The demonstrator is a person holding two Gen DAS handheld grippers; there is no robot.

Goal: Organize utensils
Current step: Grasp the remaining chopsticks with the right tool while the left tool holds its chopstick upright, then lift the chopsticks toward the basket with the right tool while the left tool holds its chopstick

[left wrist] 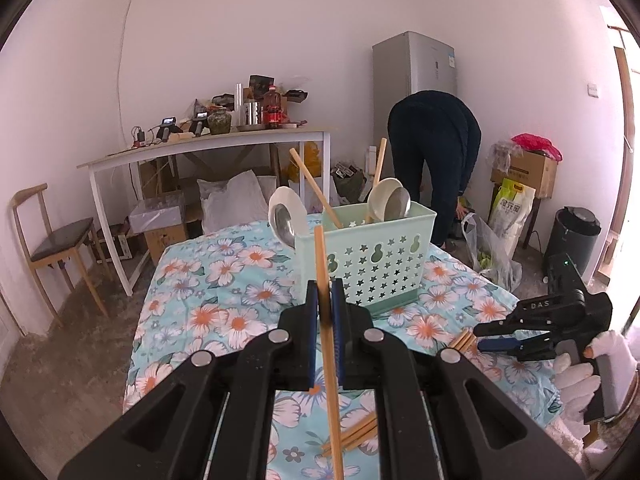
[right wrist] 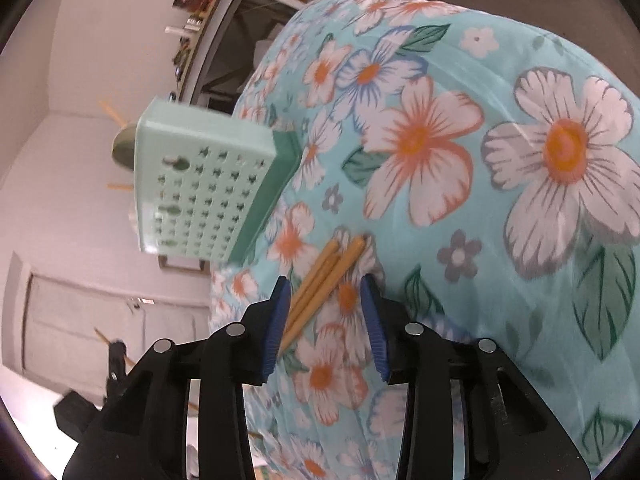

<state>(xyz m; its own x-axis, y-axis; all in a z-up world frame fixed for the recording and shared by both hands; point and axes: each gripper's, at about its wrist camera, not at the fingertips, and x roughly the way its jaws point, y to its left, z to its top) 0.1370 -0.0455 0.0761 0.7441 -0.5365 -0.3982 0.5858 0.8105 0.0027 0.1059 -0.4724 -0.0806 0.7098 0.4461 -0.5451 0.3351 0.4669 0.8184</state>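
The left gripper (left wrist: pixel 325 334) is clamped on a single wooden chopstick (left wrist: pixel 326 304), which stands nearly upright between its blue pads (left wrist: pixel 311 336) and runs from below the jaws to well above them. Just beyond it on the floral-clothed surface (left wrist: pixel 224 280) stands a mint-green perforated utensil basket (left wrist: pixel 380 264). Two more chopsticks lean out of the basket's top, a white spoon (left wrist: pixel 386 196) rests inside it, and a metal ladle (left wrist: pixel 282 220) hangs at its left rim. A bundle of loose chopsticks (left wrist: pixel 356 434) lies on the cloth beneath the left gripper.

The right gripper (right wrist: pixel 325 314) is rolled on its side and held partly apart, its pads (right wrist: pixel 374 328) pressing on nothing. The loose chopsticks (right wrist: pixel 320 284) lie on the cloth between and just ahead of its fingers, nearer the left one. In the left wrist view a white-gloved hand (left wrist: pixel 580 376) holds that gripper at the right edge.

Behind the surface stand a cluttered white desk (left wrist: pixel 208 144), a wooden chair (left wrist: pixel 52 240) and a grey refrigerator (left wrist: pixel 416 64), with a person in dark clothes (left wrist: pixel 436 148) bent over in front of it.
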